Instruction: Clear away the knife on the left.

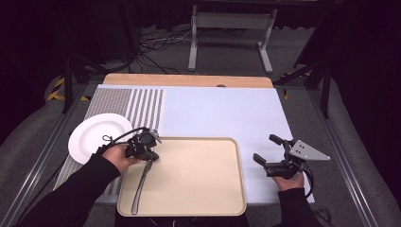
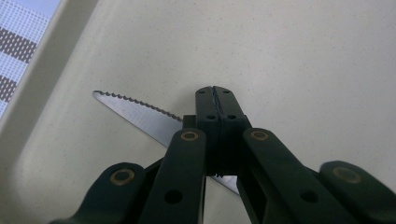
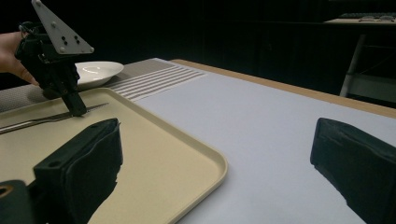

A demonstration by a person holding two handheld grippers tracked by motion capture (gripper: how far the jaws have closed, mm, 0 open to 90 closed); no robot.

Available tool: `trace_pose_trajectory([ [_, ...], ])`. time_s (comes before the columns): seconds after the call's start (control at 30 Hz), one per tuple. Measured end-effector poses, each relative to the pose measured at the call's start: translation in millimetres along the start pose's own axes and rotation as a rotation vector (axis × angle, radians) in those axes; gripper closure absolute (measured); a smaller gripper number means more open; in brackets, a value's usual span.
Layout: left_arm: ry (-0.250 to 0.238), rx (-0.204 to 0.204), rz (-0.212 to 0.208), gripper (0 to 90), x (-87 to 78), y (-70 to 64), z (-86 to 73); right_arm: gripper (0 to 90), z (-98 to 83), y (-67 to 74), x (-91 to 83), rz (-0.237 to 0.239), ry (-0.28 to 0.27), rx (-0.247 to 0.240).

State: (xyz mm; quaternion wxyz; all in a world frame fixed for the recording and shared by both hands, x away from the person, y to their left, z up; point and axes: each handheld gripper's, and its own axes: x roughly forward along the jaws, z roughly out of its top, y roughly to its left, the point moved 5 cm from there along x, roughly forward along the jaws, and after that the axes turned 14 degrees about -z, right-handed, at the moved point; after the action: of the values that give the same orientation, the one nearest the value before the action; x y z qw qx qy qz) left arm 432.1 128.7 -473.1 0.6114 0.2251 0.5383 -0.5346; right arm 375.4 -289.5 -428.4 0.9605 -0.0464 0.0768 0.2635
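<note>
Between the closed jaws of the left gripper (image 2: 215,100) sat the blade of a serrated table knife (image 2: 140,115); the jaws met with no gap showing above the blade, and the toothed edge and tip stuck out to one side of them. That knife lay flat along the left side of a beige tray (image 1: 208,189), handle toward the person, blade end under the gripper. From the right gripper view the left gripper stood nearly upright over the knife, jaw tips down at the tray floor. Just beyond the tray's left rim rested a white plate (image 1: 97,135) on a striped placemat (image 1: 142,106). The right gripper (image 1: 272,151) hovered over the white table cover (image 1: 222,113), well right of the tray, its jaws spread wide with nothing between them. I judged the step to be the pinch on the knife, either just taken or about to be let go. Any lift next would call for a firm hold, since the long handle would sag from so narrow a grip
</note>
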Motion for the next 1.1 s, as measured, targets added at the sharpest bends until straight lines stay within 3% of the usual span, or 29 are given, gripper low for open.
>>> trace_pose_trajectory([
  [1.03,0.013,-0.055,0.012,90.0,-10.1,7.7,-18.3,3.0,-0.5,0.6,1.1,0.001,0.003,0.003],
  [1.1,-0.008,-0.049,0.006,90.0,-12.7,6.9,-18.3,3.0,-0.7,0.5,1.1,0.001,0.005,0.003],
])
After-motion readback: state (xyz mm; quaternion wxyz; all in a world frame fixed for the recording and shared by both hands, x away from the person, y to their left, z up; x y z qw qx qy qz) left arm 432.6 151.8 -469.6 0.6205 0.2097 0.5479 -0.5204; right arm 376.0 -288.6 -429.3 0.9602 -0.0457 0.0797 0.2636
